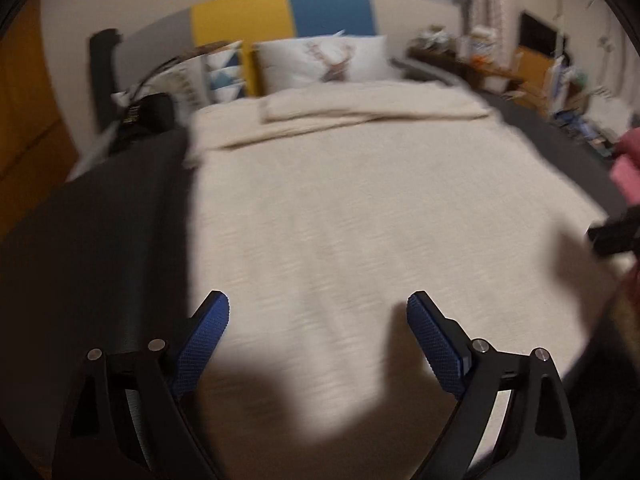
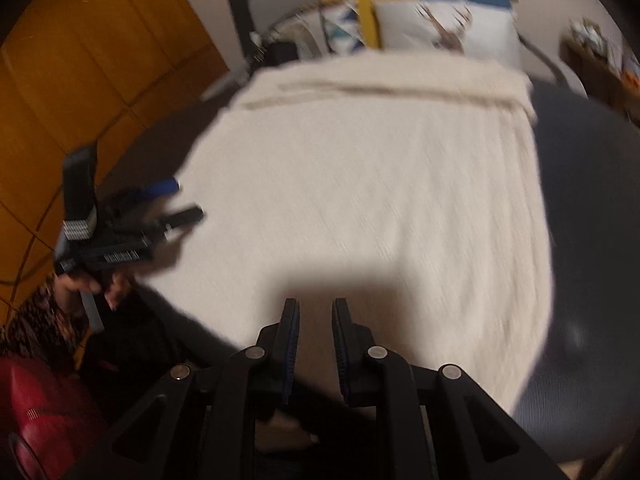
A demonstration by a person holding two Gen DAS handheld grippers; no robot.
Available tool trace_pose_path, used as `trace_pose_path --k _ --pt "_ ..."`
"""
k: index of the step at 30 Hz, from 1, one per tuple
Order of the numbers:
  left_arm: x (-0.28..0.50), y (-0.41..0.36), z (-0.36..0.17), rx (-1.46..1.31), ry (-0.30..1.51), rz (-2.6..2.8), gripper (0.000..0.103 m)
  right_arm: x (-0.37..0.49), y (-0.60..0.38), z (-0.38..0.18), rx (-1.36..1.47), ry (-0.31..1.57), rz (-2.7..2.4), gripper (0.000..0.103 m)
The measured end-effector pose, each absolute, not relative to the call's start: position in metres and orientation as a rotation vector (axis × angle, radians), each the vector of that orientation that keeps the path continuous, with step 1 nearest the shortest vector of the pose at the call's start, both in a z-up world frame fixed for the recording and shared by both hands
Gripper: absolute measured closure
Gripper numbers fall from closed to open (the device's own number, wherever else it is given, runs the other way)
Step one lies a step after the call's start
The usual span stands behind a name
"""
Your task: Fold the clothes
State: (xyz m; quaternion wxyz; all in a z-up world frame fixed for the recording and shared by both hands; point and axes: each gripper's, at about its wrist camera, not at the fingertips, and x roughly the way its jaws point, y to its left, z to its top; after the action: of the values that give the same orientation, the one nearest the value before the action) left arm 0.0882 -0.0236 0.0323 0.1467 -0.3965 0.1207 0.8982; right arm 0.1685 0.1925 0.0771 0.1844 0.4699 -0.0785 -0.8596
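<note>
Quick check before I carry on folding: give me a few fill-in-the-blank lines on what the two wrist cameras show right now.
1. The cream blanket is spread over a ____.
2. The left tool has its jaws wide ____, with nothing between them.
3. The right tool shows only a ____ gap between its pads, and no cloth in it.
4. The headboard has a yellow panel beside a ____ one.

Missing words: bed; open; narrow; blue

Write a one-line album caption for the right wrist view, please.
Right gripper, jaws narrowly apart and empty, hovers over a cream blanket while the left gripper reaches in from the side.
</note>
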Motion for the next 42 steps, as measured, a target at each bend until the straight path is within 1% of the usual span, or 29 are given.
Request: trace_pose_path --k 3,5,7,9,12,17,21,24,26,29,35,40,42 --pt "0.084 -0.043 0.027 -1.207 0.225 2.573 0.01 0.143 0.171 0.072 1.353 -0.166 -2.425 0.084" --pt "0.087 -0.051 0.027 -1.234 0.209 2.57 0.01 0.13 0.155 0.056 1.422 -0.14 -2.384 0.083" --pt "0.094 -0.06 0.027 -1.242 0.177 2.562 0.01 0.134 0.148 0.053 1.404 -0.1 -2.397 0.079" --pt "0.102 -0.072 0.026 -1.256 0.127 2.554 0.01 0.144 0.143 0.053 1.366 -0.051 -2.411 0.078" --pt "0.109 -0.084 0.029 -1.248 0.067 2.563 0.01 0.157 0.148 0.052 1.334 -0.083 -2.407 0.077" --pt "0.103 -0.103 0.042 -1.247 -0.066 2.594 0.01 0.166 0.172 0.058 1.329 -0.269 -2.389 0.078" --pt "0.098 -0.113 0.042 -1.263 -0.18 2.547 0.01 0.18 0.217 0.077 1.221 -0.438 -2.47 0.077" --pt "0.095 -0.116 0.034 -1.307 -0.238 2.466 0.01 0.187 0.26 0.082 1.185 -0.603 -2.529 0.073" --pt "0.095 -0.117 0.029 -1.328 -0.271 2.424 0.01 0.191 0.295 0.076 1.196 -0.778 -2.521 0.067" --pt "0.098 -0.116 0.031 -1.294 -0.296 2.4 0.01 0.198 0.335 0.062 1.234 -0.992 -2.48 0.063" --pt "0.102 -0.113 0.033 -1.263 -0.329 2.36 0.01 0.211 0.365 0.035 1.261 -1.236 -2.437 0.061" --pt "0.109 -0.108 0.033 -1.258 -0.29 2.334 0.012 0.208 0.369 0.025 1.208 -1.345 -2.342 0.061" --pt "0.113 -0.104 0.032 -1.258 -0.247 2.341 0.017 0.207 0.369 0.021 1.203 -1.366 -2.294 0.061"
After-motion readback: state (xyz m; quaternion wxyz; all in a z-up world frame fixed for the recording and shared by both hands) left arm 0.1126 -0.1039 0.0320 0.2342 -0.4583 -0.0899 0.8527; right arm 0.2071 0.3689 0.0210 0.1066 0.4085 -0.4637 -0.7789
